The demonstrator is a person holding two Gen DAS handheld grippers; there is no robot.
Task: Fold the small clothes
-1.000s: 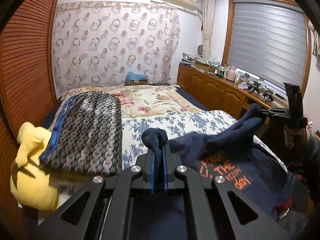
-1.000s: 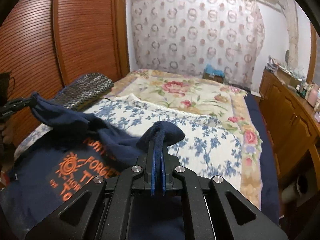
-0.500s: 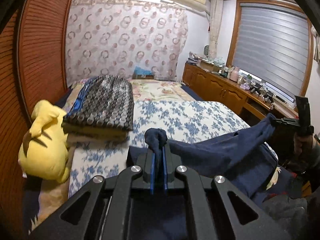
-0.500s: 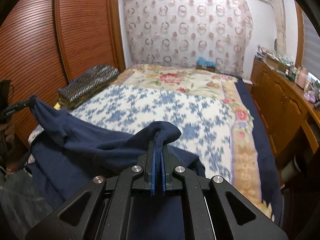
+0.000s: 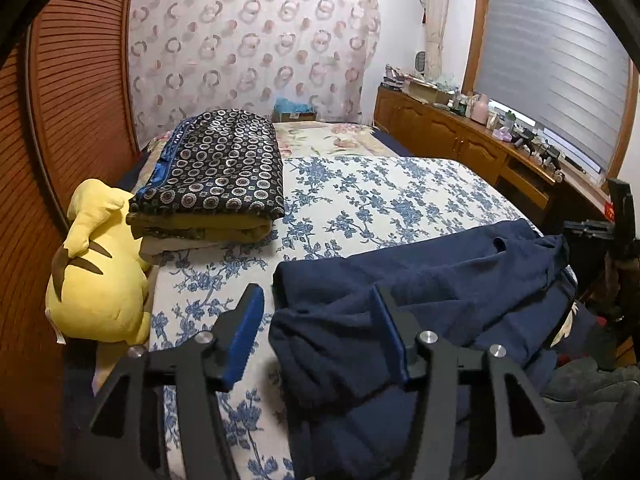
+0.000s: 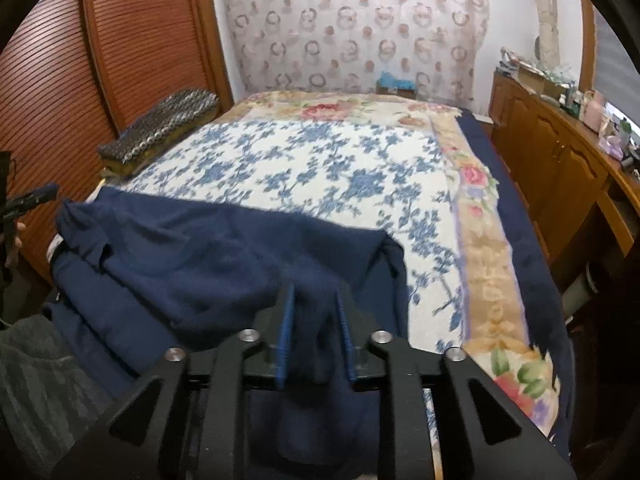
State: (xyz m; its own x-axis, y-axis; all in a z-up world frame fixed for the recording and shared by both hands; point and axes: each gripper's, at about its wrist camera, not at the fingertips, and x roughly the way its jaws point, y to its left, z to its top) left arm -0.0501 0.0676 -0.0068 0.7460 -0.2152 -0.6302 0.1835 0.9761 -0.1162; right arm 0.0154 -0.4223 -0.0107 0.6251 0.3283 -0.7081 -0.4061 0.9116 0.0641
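A navy blue garment (image 5: 420, 280) is lying folded over on itself across the lower right of the left wrist view, resting on the near edge of a bed (image 5: 380, 200) covered with a blue-flowered sheet. The left claw (image 5: 320, 320) is standing wide apart at the bottom centre, one blue-padded finger over the bare sheet and the other over the garment's near corner, gripping nothing. In the right wrist view the right claw (image 6: 316, 336) is sitting narrowly parted at the bottom centre, with a loose ridge of navy cloth between its fingers. The fold looks just laid down, so doing this step well likely means lifting both claws straight away without dragging the cloth, then smoothing the rumpled upper layer flat. No brand, label or writing is showing on the garment or anywhere readable in either view.
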